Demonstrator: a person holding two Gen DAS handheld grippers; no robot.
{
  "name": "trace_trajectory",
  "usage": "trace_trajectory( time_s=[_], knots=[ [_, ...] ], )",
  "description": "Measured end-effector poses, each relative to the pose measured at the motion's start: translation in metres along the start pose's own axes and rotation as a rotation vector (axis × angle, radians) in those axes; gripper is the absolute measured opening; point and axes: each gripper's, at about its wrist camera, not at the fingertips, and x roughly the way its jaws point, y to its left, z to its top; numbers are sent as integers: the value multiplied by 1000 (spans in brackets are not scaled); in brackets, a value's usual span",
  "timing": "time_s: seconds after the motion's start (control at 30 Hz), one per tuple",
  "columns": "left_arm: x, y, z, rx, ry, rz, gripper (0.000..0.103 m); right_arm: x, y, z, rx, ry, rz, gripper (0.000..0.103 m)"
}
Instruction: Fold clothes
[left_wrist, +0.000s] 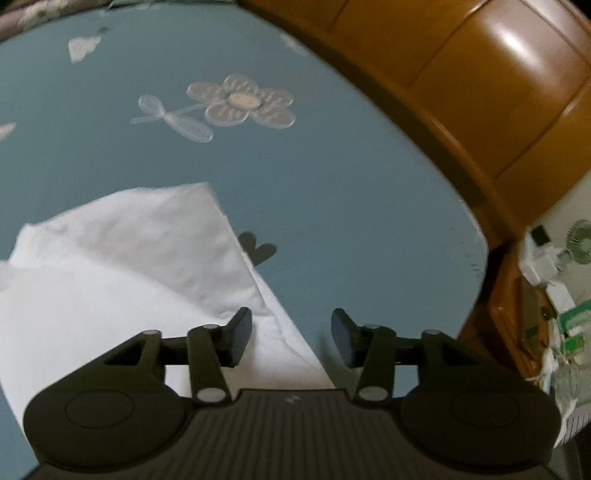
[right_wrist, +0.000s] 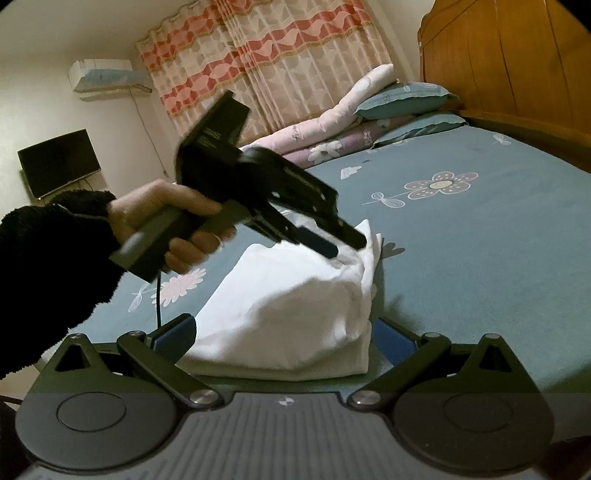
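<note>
Right wrist view: folded white cotton garment (right_wrist: 295, 306) lies on teal floral bedsheet (right_wrist: 480, 258). Left gripper (right_wrist: 347, 243) and right gripper (right_wrist: 284, 332) both gape empty; retreating fingertips may snag the fold.

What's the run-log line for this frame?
task: fold clothes | left gripper: open, above white garment | right gripper: open, garment between fingers | surface: blue bedsheet
</note>
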Motion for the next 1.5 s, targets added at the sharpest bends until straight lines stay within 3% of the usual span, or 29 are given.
trace_trajectory(
  time_s=[0.13,0.33,0.37,0.43,0.53,0.73,0.87,1.0,1.2,1.4,1.5],
  knots=[
    [-33,7,-22,117,-80,50,68,1,4,-1,-12,5,-22,103],
    [-62,36,-85,186,-104,127,70,15,10,2,-26,36,-68,101],
    [-65,40,-95,181,-114,132,70,19,10,4,-22,43,-76,98],
    [-71,47,-115,165,-141,136,71,27,9,6,-15,55,-104,77],
    [-77,50,-136,170,-173,124,71,38,8,9,-13,85,-144,62],
    [-75,38,-162,271,-176,84,73,62,7,28,-49,102,-183,51],
    [-82,18,-180,436,-185,210,78,74,4,39,-55,100,-250,51],
    [-83,6,-202,596,-185,359,81,66,-1,35,-10,82,-232,53],
    [-80,5,-213,624,-218,483,80,61,-7,17,31,115,-216,53],
    [-57,13,-208,674,-163,617,80,56,-9,19,44,99,-211,55],
    [-60,22,-206,629,-163,626,82,54,-9,20,46,92,-209,57]
  ],
)
